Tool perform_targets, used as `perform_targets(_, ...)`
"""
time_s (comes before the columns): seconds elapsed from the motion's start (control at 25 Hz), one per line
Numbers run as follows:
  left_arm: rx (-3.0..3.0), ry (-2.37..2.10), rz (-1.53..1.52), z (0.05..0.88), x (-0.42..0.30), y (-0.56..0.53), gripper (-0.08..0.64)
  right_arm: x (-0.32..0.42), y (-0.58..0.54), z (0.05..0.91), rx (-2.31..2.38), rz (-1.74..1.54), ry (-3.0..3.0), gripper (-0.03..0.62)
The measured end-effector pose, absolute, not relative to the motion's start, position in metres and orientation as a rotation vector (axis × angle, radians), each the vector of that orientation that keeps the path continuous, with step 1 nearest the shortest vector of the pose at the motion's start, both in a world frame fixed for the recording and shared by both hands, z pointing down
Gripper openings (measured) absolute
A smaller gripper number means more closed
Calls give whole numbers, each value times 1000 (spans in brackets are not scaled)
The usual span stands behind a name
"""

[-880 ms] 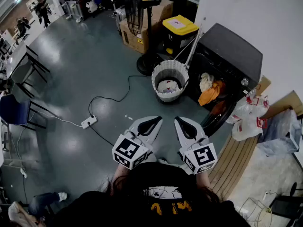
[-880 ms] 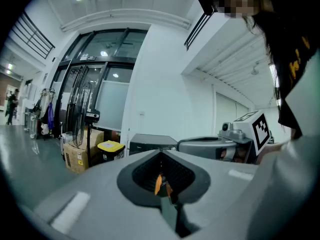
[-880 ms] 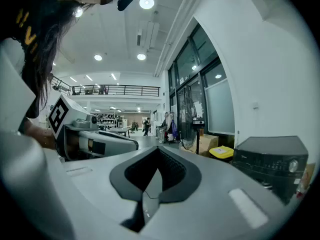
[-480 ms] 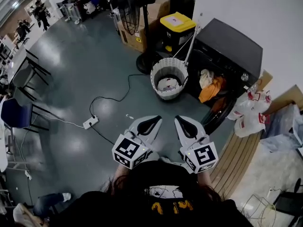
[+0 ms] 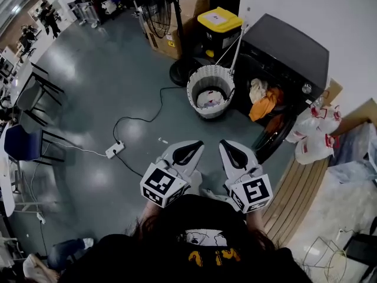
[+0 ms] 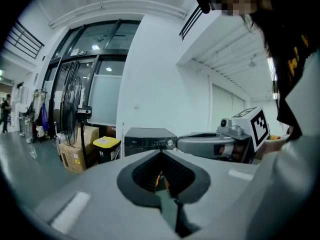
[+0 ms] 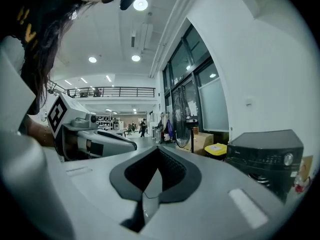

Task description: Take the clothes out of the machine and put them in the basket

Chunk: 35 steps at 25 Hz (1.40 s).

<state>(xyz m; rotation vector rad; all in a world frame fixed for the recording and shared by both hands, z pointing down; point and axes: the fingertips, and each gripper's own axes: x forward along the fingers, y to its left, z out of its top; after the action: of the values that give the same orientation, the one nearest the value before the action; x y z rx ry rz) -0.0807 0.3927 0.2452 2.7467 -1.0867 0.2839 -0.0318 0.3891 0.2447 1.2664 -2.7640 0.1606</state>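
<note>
An orange garment (image 5: 263, 108) and a cream garment (image 5: 255, 89) are spilling out of the open mouth of the black front-loading washing machine (image 5: 288, 49). The orange piece is lying crumpled. Its length is running out of the drum and drooping toward the floor, and the cream piece is bunching just above it.

A white round laundry basket (image 5: 194, 93) is standing upright just beside the machine's front, with a pale garment (image 5: 208, 99) lying inside.

The left gripper (image 5: 194, 147) and the right gripper (image 5: 226, 147) are pointing at the machine, side by side and well apart from the clothes. Each is clenched on nothing, with its jaws meeting at the tips.

Compared with a moment ago, both grippers are keeping that same pose. The basket and machine are sitting slightly higher in the head view.
</note>
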Motion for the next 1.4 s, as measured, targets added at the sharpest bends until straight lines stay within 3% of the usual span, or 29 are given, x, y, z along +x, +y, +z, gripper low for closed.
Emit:
perform_targets(0.56, 2779, -1003, 380, 276, -95, 288, 0, -32, 287, 267, 1394, 264, -2700, 18)
perform_targets(1.4, 2837, -719, 465, 309, -148, 86, 0, -91, 109, 303, 1582, 447, -2481, 18)
